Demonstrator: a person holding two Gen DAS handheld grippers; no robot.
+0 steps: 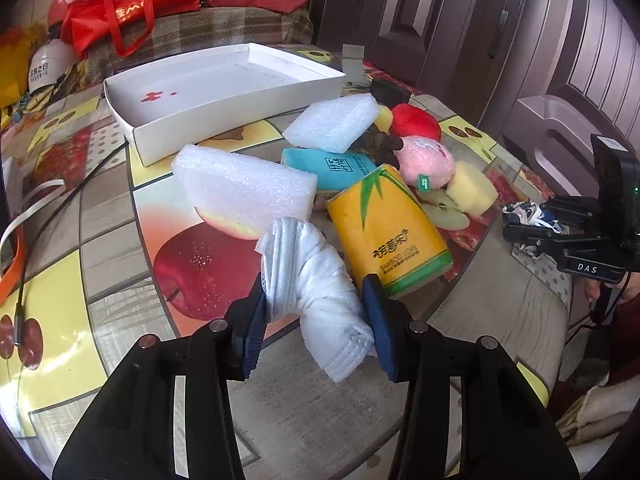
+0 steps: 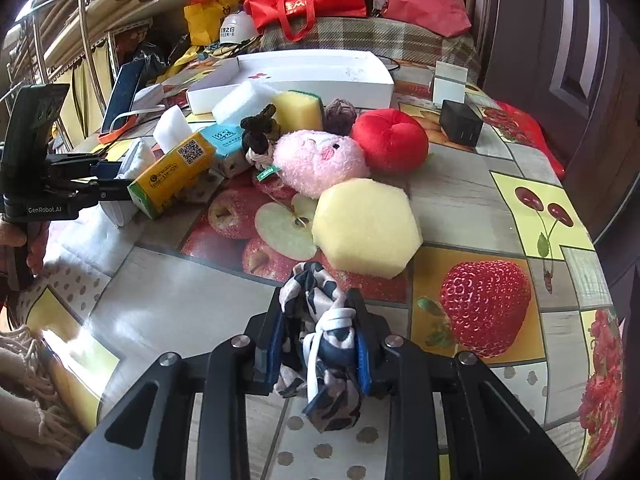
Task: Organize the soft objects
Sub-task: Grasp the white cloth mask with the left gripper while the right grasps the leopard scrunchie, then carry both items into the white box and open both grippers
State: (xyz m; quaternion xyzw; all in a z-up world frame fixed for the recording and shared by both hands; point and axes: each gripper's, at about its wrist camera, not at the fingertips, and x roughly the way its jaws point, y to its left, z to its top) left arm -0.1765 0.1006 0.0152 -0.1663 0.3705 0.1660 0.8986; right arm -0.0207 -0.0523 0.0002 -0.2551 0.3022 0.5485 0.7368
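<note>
Currently both grippers are loaded. Left gripper [image 1: 316, 322] has its blue pads closed on a folded white cloth [image 1: 316, 280], one pad on each side; the cloth sticks out past the fingertips toward the pile and its lower end hangs below the right-hand pad. Right gripper [image 2: 318, 344] is clamped tight on a crumpled dark-blue and white patterned cloth [image 2: 320, 344], which bunches up above the pads and trails below them. Both sit at the near edge of the table [image 2: 460, 200], which has a fruit-print cover. The rest of the soft stuff is heaped mid-table: yellow tissue pack [image 1: 388, 228] just beside the white cloth, blue tissue pack [image 1: 328, 168] behind it, two white foam blocks, one [image 1: 244, 192] left of the yellow pack and the other [image 1: 332, 122] resting on top of the heap. Pink plush [image 2: 320, 160] touches the red plush apple [image 2: 390, 140]; pale yellow hexagonal sponge [image 2: 366, 228] lies in front of the pink plush, closest to the right gripper. Also a yellow sponge with green backing [image 2: 298, 110], a dark knotted rope toy [image 2: 258, 136], and a brownish yarn ball [image 2: 340, 114]. White shallow box [image 1: 224, 92] sits behind the heap at the far side, open, nothing soft inside. Small black box [image 2: 460, 124] is off to the right of the red plush.
</note>
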